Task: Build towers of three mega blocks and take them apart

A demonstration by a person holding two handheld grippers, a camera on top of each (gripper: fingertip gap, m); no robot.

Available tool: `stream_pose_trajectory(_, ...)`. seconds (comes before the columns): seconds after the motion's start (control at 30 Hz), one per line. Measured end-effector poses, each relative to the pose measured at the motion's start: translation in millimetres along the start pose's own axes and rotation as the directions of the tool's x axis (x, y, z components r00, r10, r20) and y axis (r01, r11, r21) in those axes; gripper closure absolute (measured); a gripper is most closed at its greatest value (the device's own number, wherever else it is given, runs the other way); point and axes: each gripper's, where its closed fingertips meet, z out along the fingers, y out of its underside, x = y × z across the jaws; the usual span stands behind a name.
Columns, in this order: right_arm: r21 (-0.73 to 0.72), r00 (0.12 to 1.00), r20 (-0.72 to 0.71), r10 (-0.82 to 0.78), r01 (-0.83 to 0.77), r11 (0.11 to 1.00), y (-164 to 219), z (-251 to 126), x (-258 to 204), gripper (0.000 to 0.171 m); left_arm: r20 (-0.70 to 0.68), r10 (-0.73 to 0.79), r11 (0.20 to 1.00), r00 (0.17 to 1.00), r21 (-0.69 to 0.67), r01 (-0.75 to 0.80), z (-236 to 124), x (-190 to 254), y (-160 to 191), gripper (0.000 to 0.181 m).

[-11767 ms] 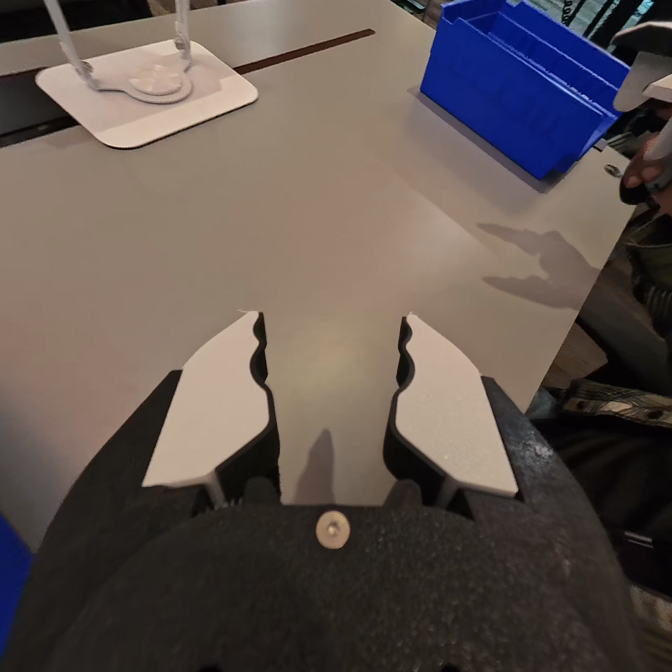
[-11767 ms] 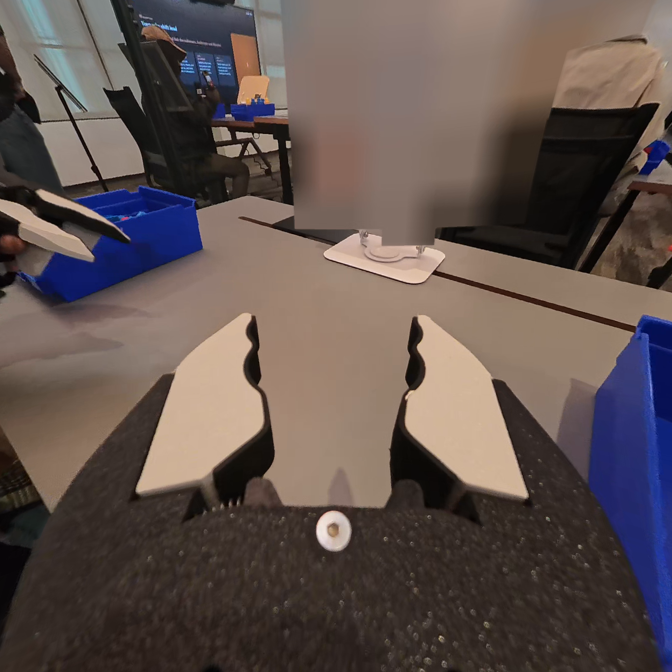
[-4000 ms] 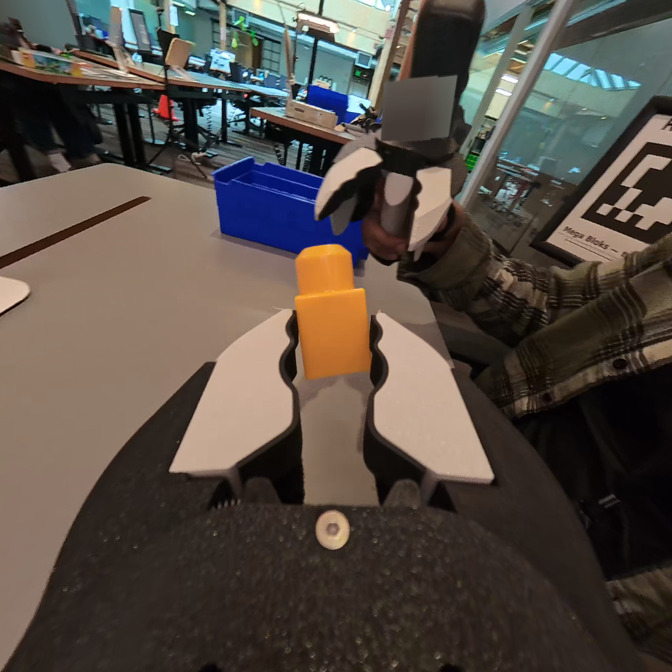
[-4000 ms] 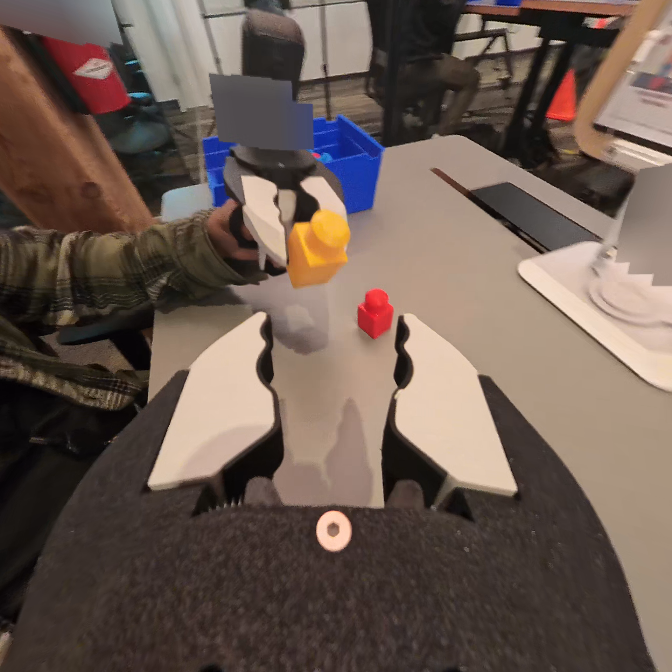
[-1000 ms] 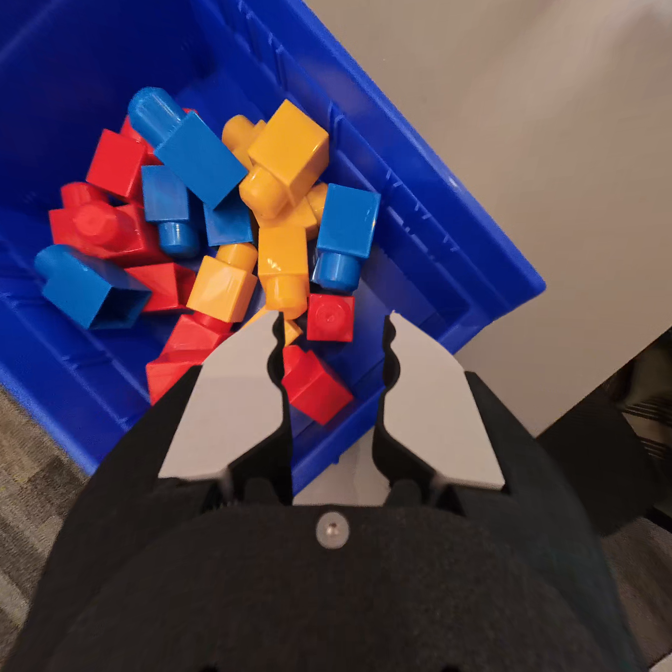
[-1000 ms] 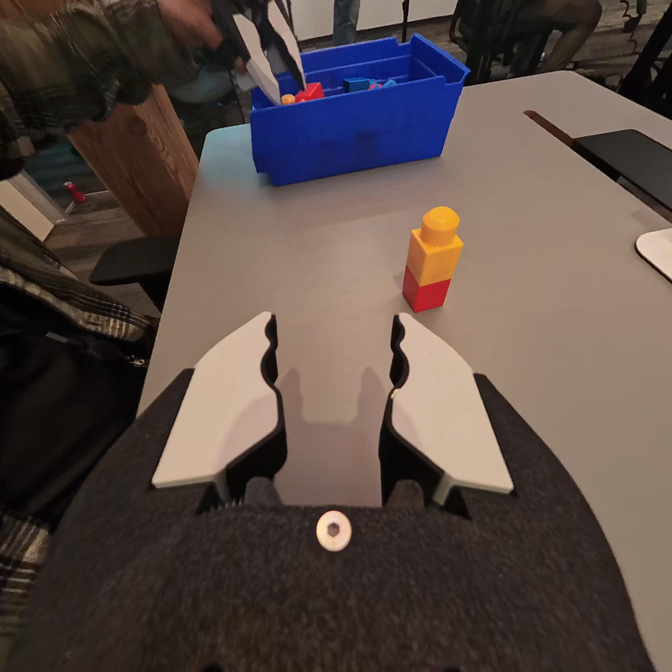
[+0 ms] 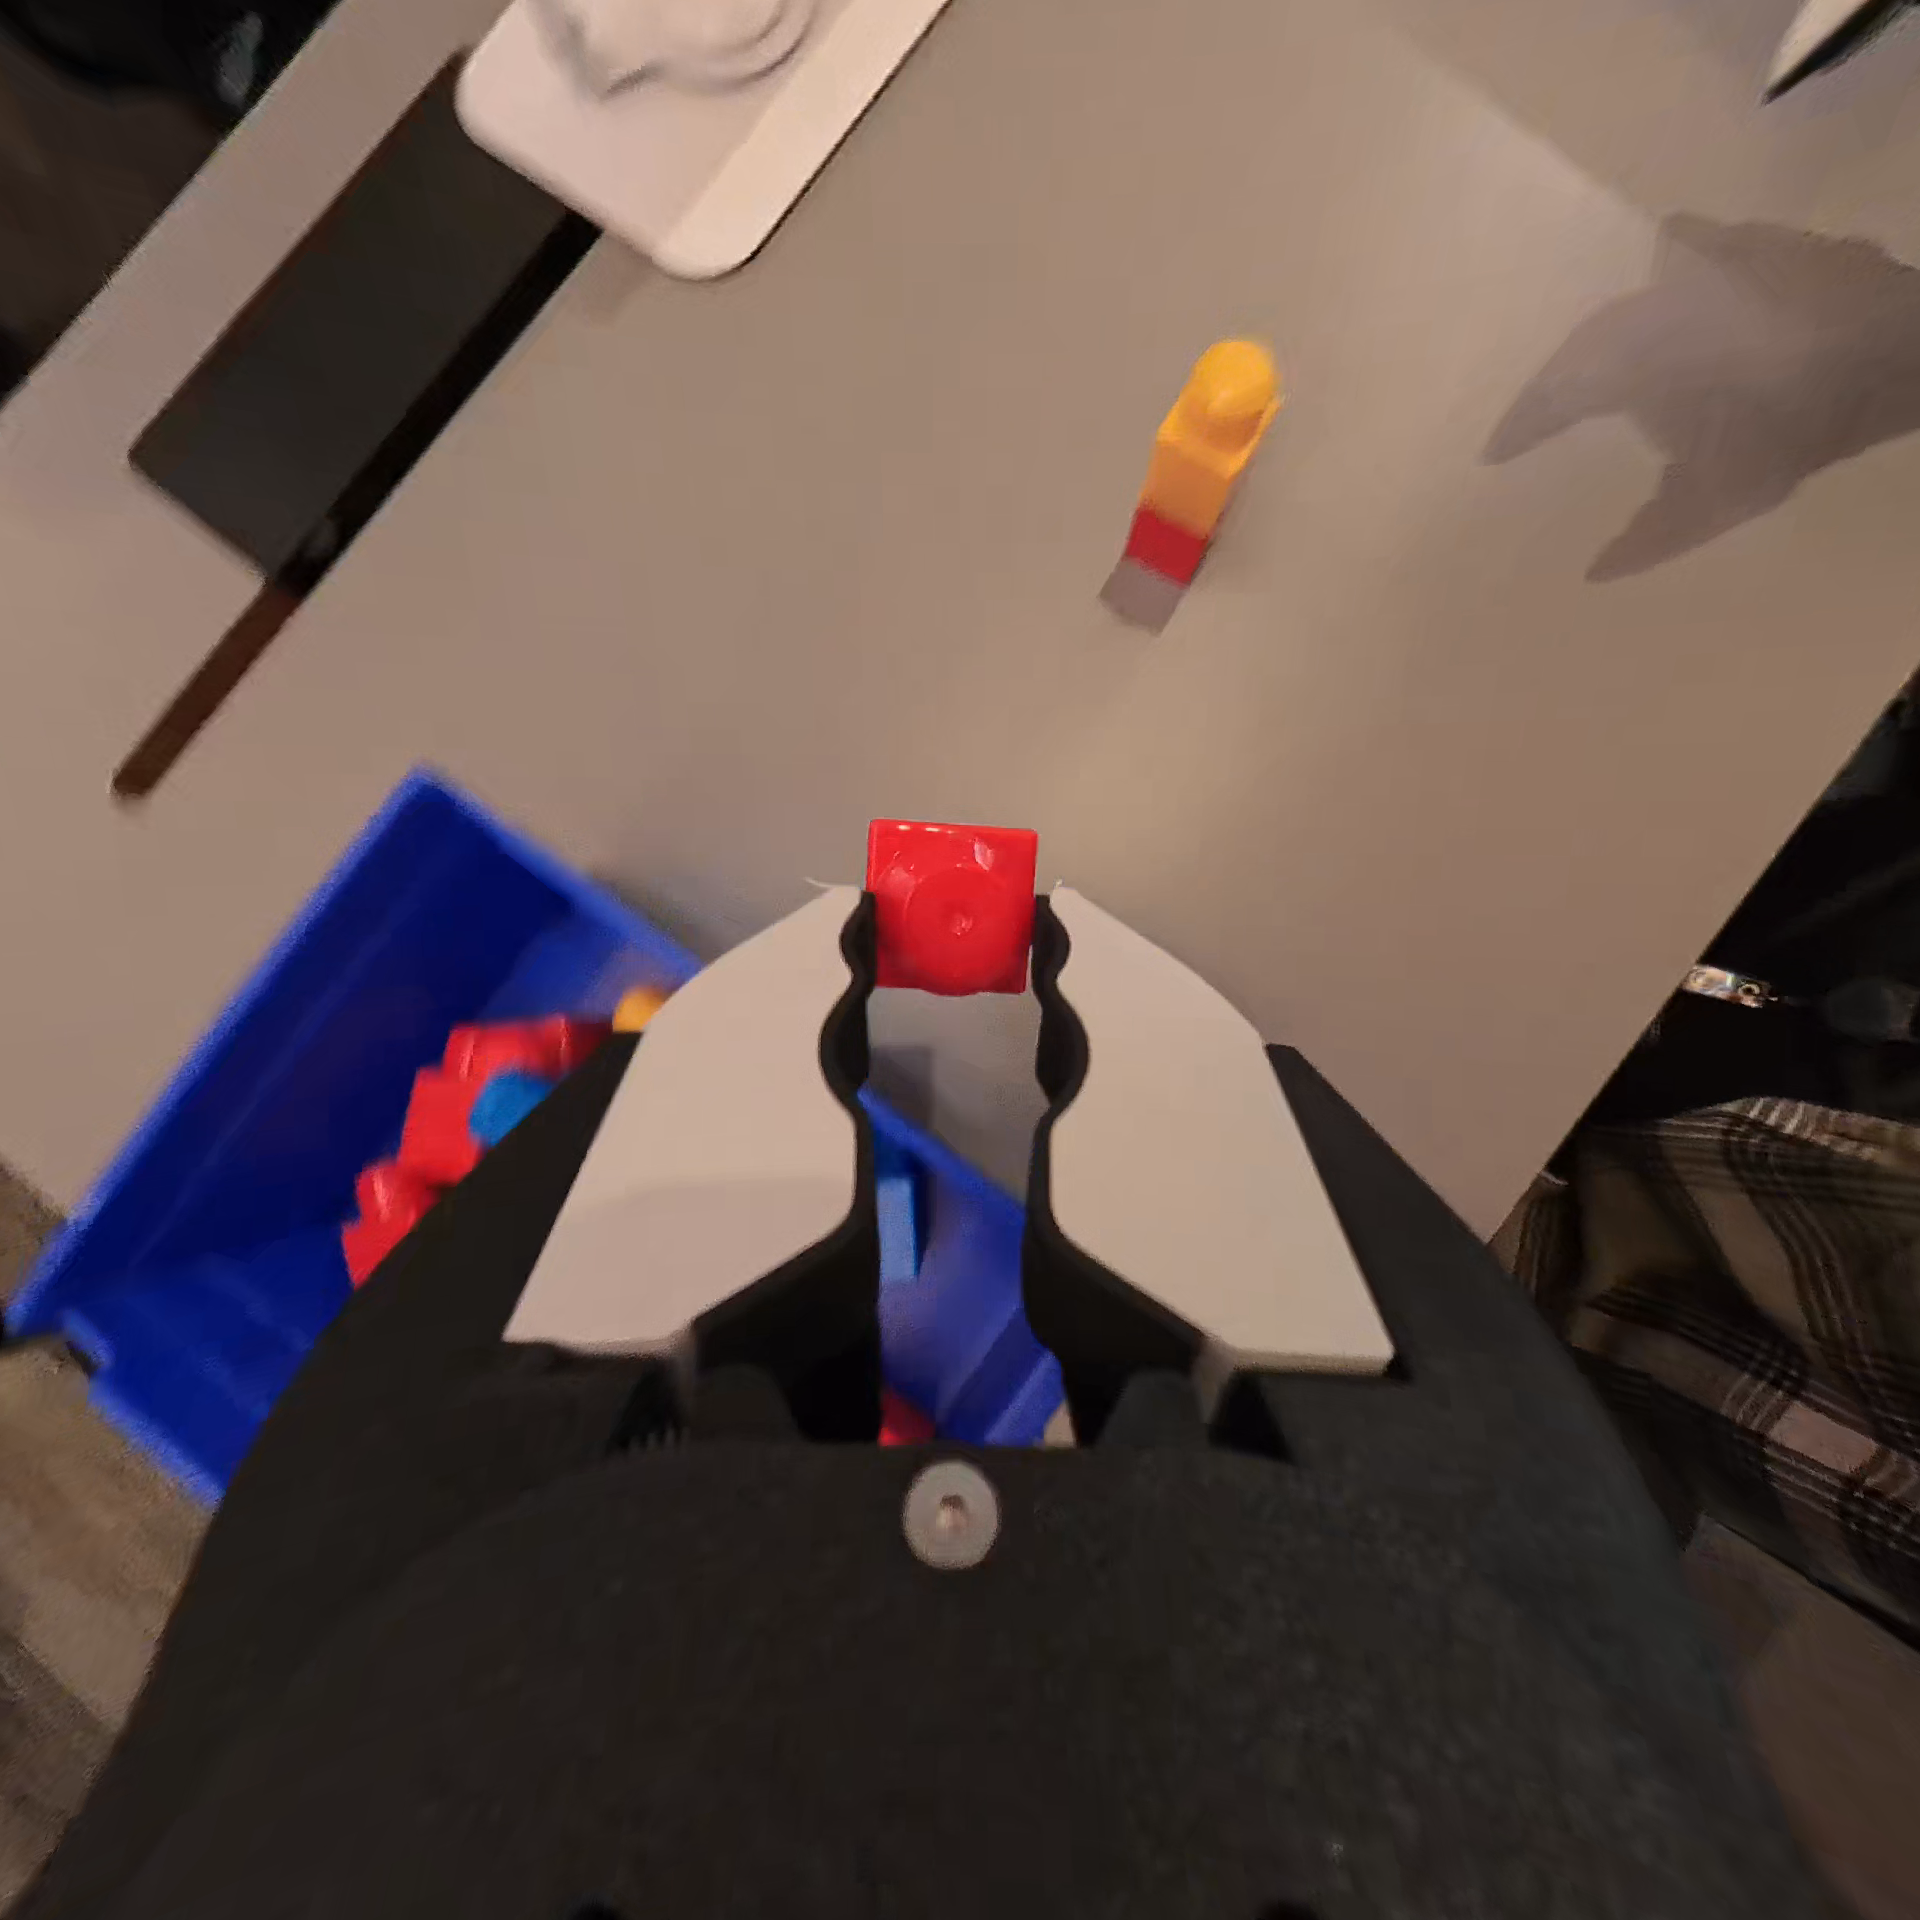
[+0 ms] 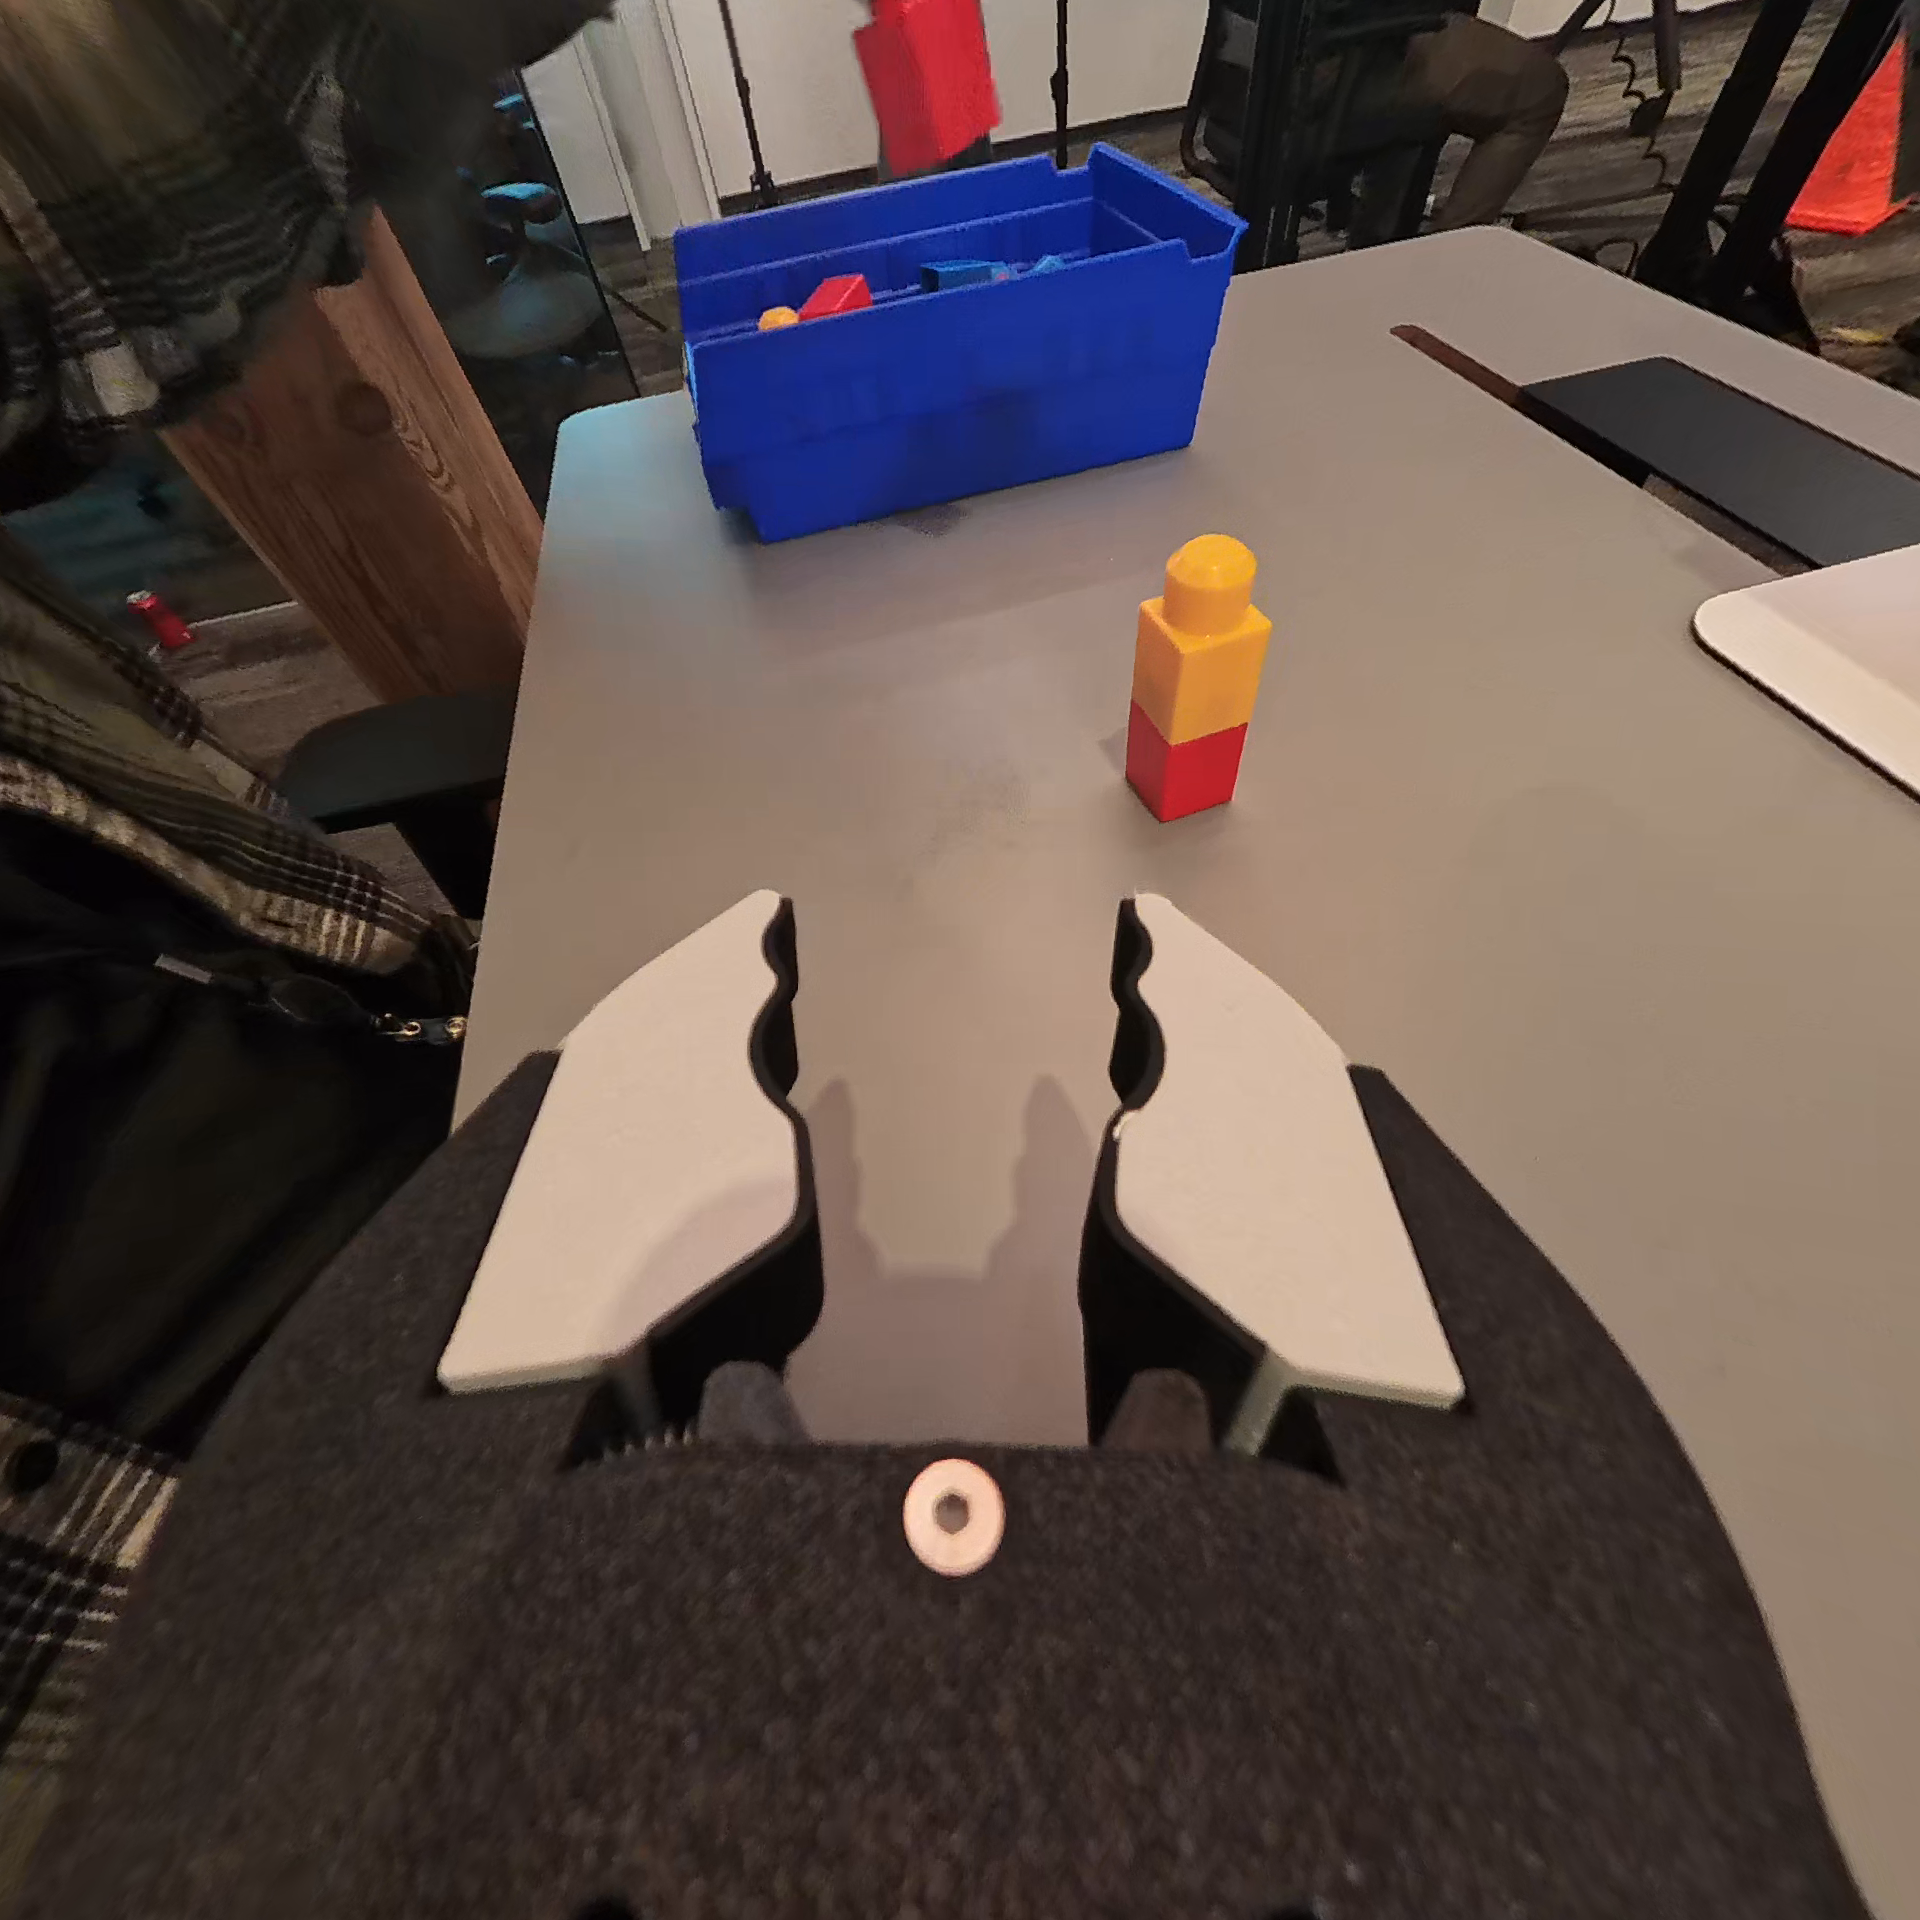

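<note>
We count two grippers: left gripper (image 7: 953,914), right gripper (image 8: 951,925). One blue bin (image 8: 966,416) that we see. Blocks outside bin: three total, one red block (image 7: 951,906) pinched in left gripper, plus one two-block stack on one grey table (image 8: 831,727), one yellow block (image 8: 1202,649) on one red base block (image 8: 1181,769). Loose blocks in bin (image 8: 836,298): pile of red, blue, yellow, too blurry and hidden for us to count. One white pad (image 7: 686,114), one black panel (image 8: 1725,457).

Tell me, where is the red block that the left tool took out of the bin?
In the left wrist view the red block is clamped between the tips of the left tool, above the table edge just past the blue bin, short of the two-block tower.
</note>
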Motion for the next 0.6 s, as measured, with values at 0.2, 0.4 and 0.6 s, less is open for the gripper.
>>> stream_pose_trajectory(0.2, -0.017, 1.0, -0.025, 0.0, 0.0, 1.0, 5, -14, -3, 0.113, -0.172, 0.168, 0.982, 0.971, -0.053, -0.179, 70, 48, -75, 0.153)
stream_pose_trajectory(0.4, -0.01, 0.999, -0.048, 0.019, -0.02, 1.0, 11, -28, -2, 0.114, -0.28, 0.233, 0.961, 0.931, -0.081, -0.265, 116, 76, -106, 0.153)
stream_pose_trajectory(0.6, -0.016, 0.999, -0.041, 0.027, -0.027, 0.999, 16, -29, -2, 0.114, -0.317, 0.258, 0.949, 0.913, -0.091, -0.3, 141, 84, -110, 0.154)
